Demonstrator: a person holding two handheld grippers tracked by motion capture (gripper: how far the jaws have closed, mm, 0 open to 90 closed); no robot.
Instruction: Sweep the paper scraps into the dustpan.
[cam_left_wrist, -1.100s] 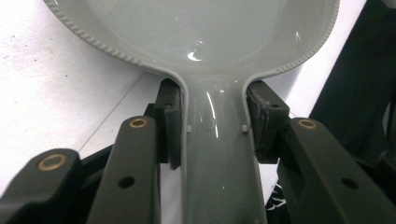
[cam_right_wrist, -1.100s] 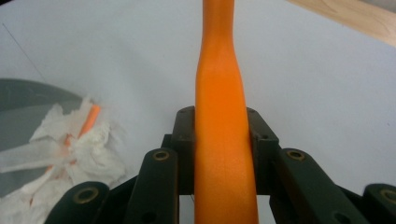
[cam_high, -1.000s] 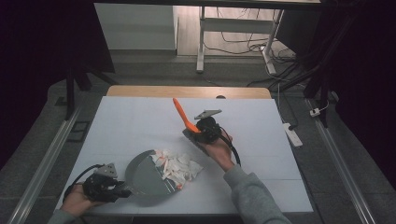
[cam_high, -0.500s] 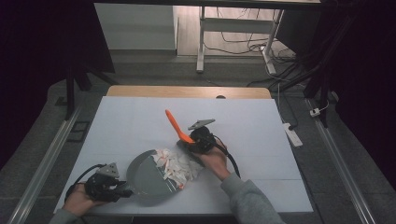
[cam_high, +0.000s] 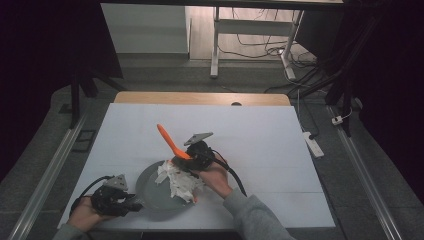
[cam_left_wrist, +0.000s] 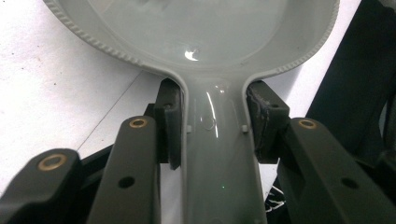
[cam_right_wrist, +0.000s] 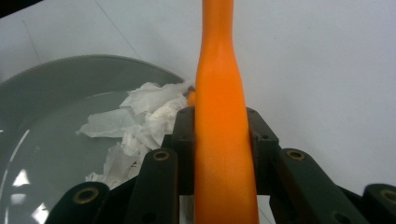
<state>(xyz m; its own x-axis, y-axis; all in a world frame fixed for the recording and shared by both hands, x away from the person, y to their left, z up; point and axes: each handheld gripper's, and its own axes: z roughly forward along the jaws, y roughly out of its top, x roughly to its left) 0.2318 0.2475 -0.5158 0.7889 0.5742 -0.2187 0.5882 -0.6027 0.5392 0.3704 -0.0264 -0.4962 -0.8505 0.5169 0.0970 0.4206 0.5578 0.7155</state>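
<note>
We see left gripper clamped on grey pan handle, right gripper clamped on orange spatula – blade at crumpled paper in pan, near-left on table. Our judgement – scooping begun, paper not yet out.

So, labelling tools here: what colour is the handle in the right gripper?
Orange, clearest in the right gripper view.

No readable text, label, brand, number or sign anywhere on table, pan, orange handle or grippers
</note>
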